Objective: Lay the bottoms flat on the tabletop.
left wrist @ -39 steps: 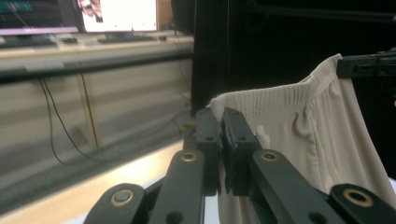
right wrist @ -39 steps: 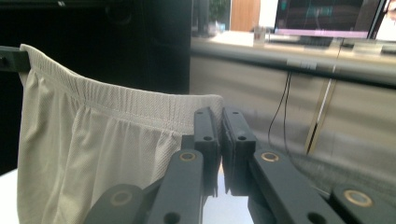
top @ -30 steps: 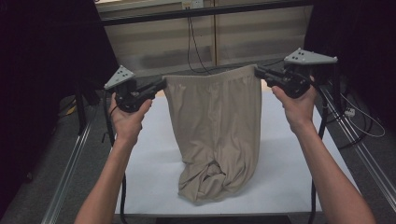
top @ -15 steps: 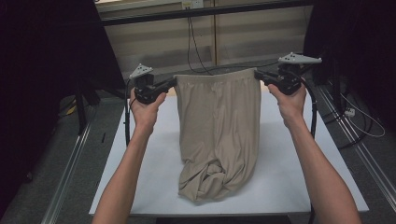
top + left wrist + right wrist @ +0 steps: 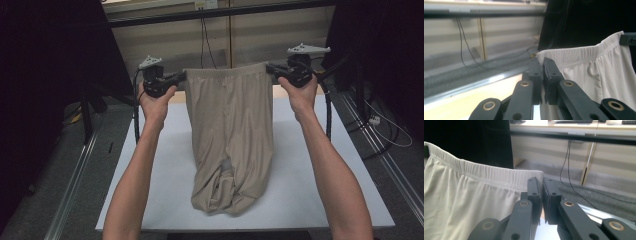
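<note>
A pair of beige shorts (image 5: 231, 130) hangs by its elastic waistband between my two grippers above the white table (image 5: 320, 165). My left gripper (image 5: 183, 76) is shut on the waistband's left corner (image 5: 541, 55). My right gripper (image 5: 270, 68) is shut on the right corner (image 5: 537, 175). The waistband is stretched level and taut. The leg ends lie crumpled on the table near its front edge (image 5: 222, 197). In the left gripper view the right gripper's tip (image 5: 627, 38) shows at the far end of the waistband.
Black curtains (image 5: 45, 60) close off both sides. A black bar (image 5: 220, 12) and hanging cables (image 5: 206, 35) run along the pale wall behind the table. Metal rails (image 5: 75, 195) flank the table on the floor, and white cables (image 5: 385, 130) lie at the right.
Both hands have carried the shorts toward the far side of the table and slightly lower. The left gripper has drawn in toward the right one, and the waistband stays held.
</note>
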`<state>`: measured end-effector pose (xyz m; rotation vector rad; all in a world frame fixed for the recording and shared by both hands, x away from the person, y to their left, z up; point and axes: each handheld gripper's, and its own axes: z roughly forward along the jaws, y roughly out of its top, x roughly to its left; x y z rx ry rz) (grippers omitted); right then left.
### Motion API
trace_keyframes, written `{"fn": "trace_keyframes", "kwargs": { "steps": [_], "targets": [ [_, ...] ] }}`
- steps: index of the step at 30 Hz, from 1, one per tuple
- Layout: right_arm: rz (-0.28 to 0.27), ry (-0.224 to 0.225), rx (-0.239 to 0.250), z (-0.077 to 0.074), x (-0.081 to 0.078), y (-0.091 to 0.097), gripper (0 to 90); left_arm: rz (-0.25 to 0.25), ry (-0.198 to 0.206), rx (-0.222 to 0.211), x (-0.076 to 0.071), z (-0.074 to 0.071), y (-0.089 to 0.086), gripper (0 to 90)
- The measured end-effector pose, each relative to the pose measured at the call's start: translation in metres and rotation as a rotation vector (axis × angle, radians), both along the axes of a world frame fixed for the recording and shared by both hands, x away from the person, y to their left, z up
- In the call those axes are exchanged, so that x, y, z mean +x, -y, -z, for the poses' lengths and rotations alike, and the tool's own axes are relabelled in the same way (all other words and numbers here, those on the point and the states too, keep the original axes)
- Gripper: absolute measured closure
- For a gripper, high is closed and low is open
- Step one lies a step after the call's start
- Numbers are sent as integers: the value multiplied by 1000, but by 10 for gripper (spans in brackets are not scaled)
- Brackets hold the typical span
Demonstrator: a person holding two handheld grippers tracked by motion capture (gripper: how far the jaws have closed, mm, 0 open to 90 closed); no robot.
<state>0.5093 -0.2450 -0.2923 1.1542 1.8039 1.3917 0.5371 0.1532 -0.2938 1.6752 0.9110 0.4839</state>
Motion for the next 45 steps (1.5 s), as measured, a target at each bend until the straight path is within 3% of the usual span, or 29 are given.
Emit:
{"fn": "trace_keyframes", "kwargs": {
  "steps": [4,10,15,16,18,19,23,26,28,31,34,37,40,42,45],
  "targets": [
    [5,-32,-7,19,7,-2,849,4,-55,8,9,22,-1,859],
    [7,-72,-23,41,14,-3,847,14,-108,33,19,43,2,855],
    [45,-102,-43,52,22,-3,830,-17,-145,45,28,60,10,820],
    [56,-104,-51,54,23,-3,795,-42,-156,47,29,63,11,752],
    [95,-112,-51,58,24,-2,625,-74,-192,68,32,69,13,475],
    [110,-122,-52,61,24,-1,583,-92,-199,90,32,72,14,386],
    [107,-145,-80,73,15,3,493,-80,-200,126,24,80,11,247],
    [87,-172,-92,84,1,8,441,-55,-190,154,11,86,8,166],
    [69,-181,-90,90,-12,11,421,-36,-179,151,0,90,7,146],
    [17,-188,-96,98,-37,10,415,-9,-173,128,-18,96,5,119],
    [-38,-192,-90,104,-65,5,421,12,-169,140,-39,101,4,113],
    [-102,-203,-85,109,-95,-5,472,47,-164,165,-64,107,6,113],
    [-194,-207,-88,113,-127,-17,599,76,-166,167,-93,110,5,131],
    [-248,-222,-104,116,-148,-27,663,78,-146,173,-118,111,4,185],
    [-338,-227,-89,119,-178,-40,746,107,-117,185,-148,110,4,135]
  ]
}}
